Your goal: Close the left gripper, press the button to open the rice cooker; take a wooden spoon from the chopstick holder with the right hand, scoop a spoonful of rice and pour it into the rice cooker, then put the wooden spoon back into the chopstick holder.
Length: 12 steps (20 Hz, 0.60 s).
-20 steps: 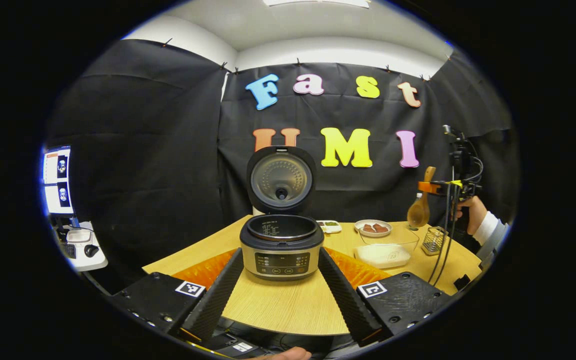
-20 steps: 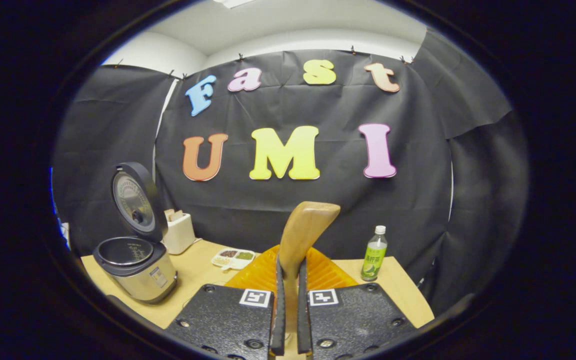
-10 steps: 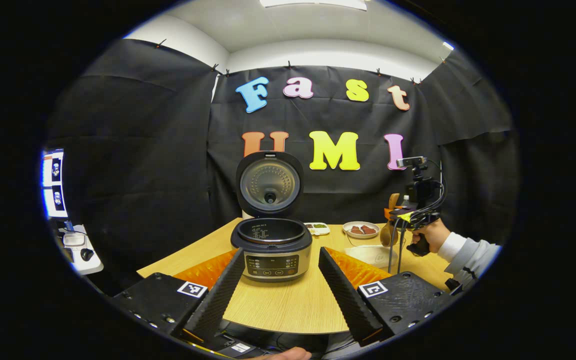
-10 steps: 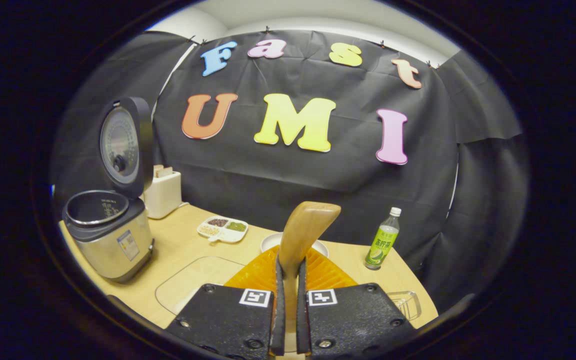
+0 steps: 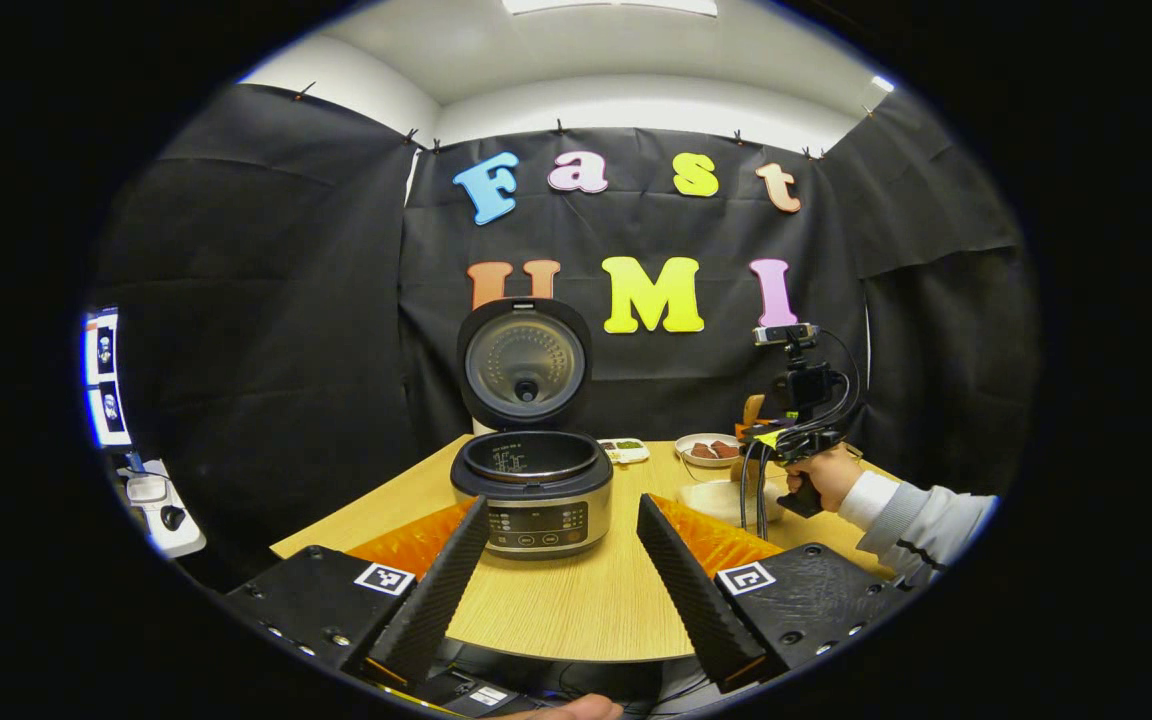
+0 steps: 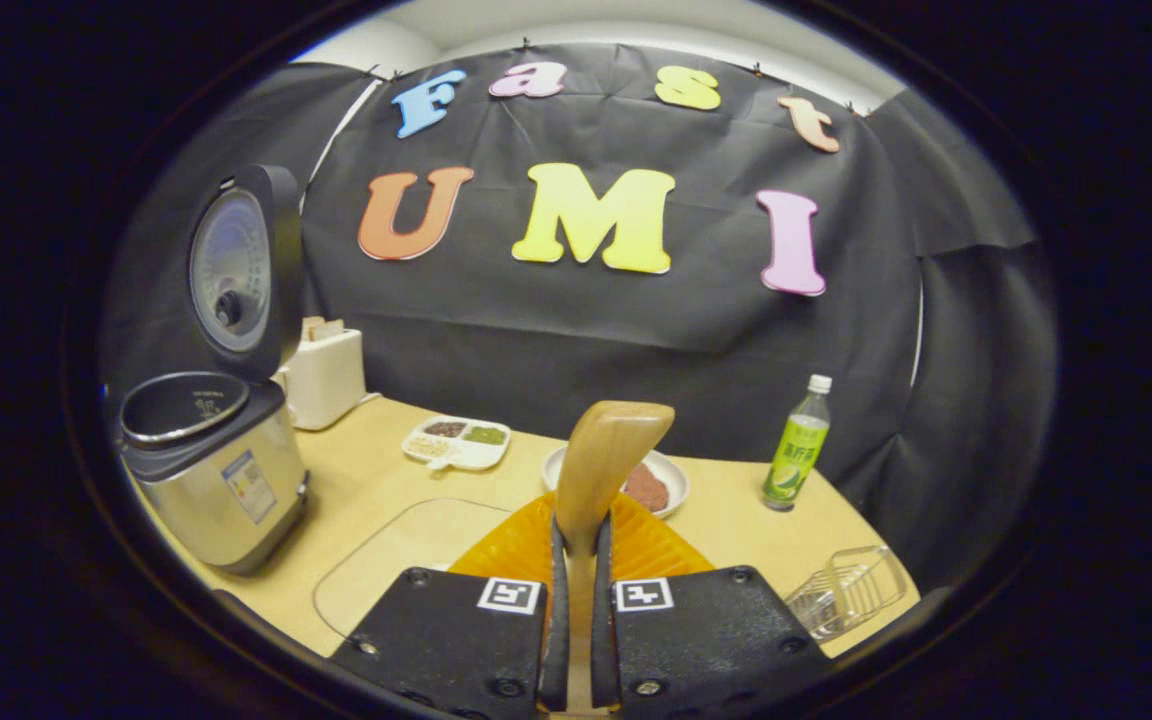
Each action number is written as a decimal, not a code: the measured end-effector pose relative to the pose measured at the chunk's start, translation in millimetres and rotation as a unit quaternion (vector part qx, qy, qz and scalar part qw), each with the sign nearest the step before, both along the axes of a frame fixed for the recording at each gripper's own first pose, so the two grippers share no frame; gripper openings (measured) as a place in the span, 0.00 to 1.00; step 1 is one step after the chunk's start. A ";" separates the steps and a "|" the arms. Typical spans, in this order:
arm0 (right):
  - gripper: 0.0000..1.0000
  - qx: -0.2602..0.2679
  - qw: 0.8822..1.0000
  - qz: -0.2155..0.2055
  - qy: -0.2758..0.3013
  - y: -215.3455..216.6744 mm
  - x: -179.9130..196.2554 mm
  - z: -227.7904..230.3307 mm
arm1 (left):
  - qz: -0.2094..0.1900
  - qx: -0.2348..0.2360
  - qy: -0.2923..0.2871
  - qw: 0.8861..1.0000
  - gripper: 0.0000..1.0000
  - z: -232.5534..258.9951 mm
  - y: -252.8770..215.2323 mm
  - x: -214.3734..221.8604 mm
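Note:
The rice cooker (image 5: 531, 490) stands open on the table, lid (image 5: 524, 360) upright and inner pot showing. My left gripper (image 5: 561, 585) hovers open in front of it, holding nothing. Farther right a hand holds my right gripper (image 5: 781, 440) above the glass bowl of rice (image 5: 721, 497). In the right gripper view, the right gripper (image 6: 576, 570) is shut on the wooden spoon (image 6: 608, 465); the handle rises ahead and the scoop end is hidden below. There the glass bowl (image 6: 406, 560) lies just ahead on the left, and the rice cooker (image 6: 211, 470) stands at far left. The wire chopstick holder (image 6: 846, 590) sits at right.
A plate of brown food (image 6: 651, 485), a small divided dish (image 6: 458, 441) and a green bottle (image 6: 798, 443) stand behind the bowl. A white box (image 6: 324, 372) sits behind the cooker. Monitors and a side stand (image 5: 136, 440) are at far left, off the table.
My right gripper has come down and moved left with the spoon, from head height to just over the glass bowl. My left gripper has drawn back a little from the cooker.

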State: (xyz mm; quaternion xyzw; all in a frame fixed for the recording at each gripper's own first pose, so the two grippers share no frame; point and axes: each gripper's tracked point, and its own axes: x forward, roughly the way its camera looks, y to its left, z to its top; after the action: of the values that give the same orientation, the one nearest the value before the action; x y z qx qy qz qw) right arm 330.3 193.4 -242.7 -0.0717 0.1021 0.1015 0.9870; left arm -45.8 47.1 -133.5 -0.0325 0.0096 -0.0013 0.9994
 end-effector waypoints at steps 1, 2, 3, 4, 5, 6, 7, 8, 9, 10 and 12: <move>0.14 0.012 1.000 0.007 0.007 6.8 -1.6 -1.4 | 0.000 -0.001 0.002 1.000 0.94 -1.4 0.0 0.7; 0.14 0.028 0.999 0.017 0.017 14.7 -4.9 -4.3 | -0.001 0.001 0.002 1.000 0.95 -2.8 -0.9 1.1; 0.14 0.045 0.998 0.028 0.028 22.4 -8.4 -5.7 | 0.000 0.003 0.003 1.000 0.95 -4.1 -0.8 0.8; 0.14 0.065 0.997 0.037 0.037 27.5 -11.6 -7.1 | 0.000 0.006 0.006 1.000 0.94 -5.2 -0.4 3.1; 0.14 0.080 0.995 0.046 0.044 32.8 -14.1 -7.2 | 0.001 0.008 0.006 1.000 0.94 -6.4 0.3 3.2; 0.14 0.092 0.993 0.053 0.050 36.7 -16.8 -7.8 | 0.002 0.009 0.009 1.000 0.94 -8.4 1.0 3.2; 0.14 0.107 0.991 0.060 0.057 38.7 -18.6 -7.3 | 0.002 0.009 0.010 1.000 0.94 -9.6 2.1 3.5; 0.14 0.128 0.987 0.065 0.068 40.1 -19.7 -8.0 | 0.002 0.008 0.011 1.000 0.94 -10.3 2.5 4.2; 0.14 0.156 0.982 0.066 0.080 39.9 -20.5 -8.5 | 0.003 0.006 0.013 1.000 0.94 -11.5 3.7 4.8; 0.14 0.188 0.976 0.063 0.095 37.6 -20.5 -8.4 | 0.005 0.002 0.015 1.000 0.95 -13.3 4.9 3.2; 0.14 0.252 0.959 0.052 0.121 30.1 -17.2 -9.4 | 0.006 -0.004 0.018 1.000 0.95 -13.8 7.6 3.2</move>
State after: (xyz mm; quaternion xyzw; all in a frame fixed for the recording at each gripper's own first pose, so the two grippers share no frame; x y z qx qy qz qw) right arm 313.1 223.5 -252.1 0.1868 0.1879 0.1831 0.9467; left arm -42.6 54.8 -147.2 -0.0365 0.0277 0.0057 0.9989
